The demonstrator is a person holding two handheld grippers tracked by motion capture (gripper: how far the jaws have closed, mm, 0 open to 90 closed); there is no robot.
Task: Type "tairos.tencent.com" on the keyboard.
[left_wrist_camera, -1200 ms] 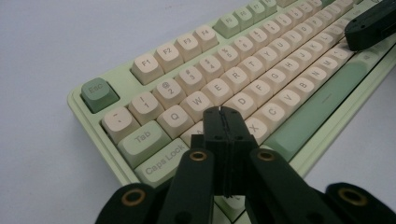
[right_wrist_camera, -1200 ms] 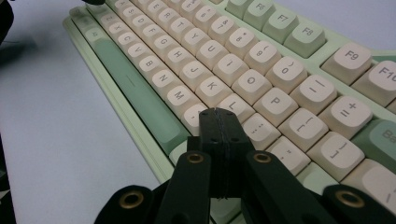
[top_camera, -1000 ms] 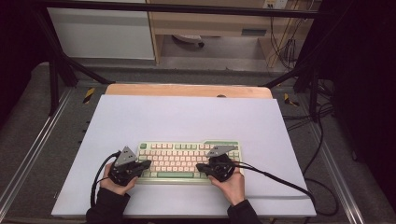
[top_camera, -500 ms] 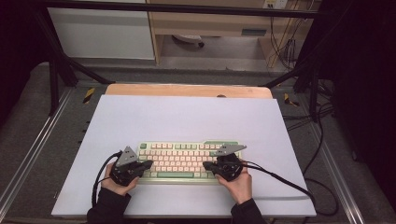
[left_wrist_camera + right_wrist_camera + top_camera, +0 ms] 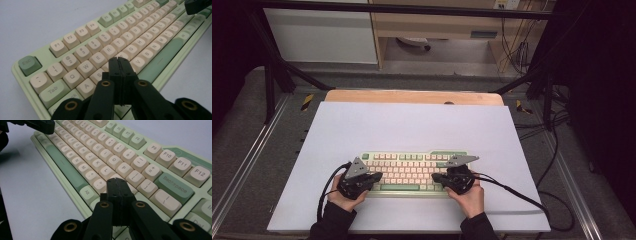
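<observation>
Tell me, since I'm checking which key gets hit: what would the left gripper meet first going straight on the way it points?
Probably the keyboard around the D or F key, just past the shut tips of the left gripper; depth is unclear.
</observation>
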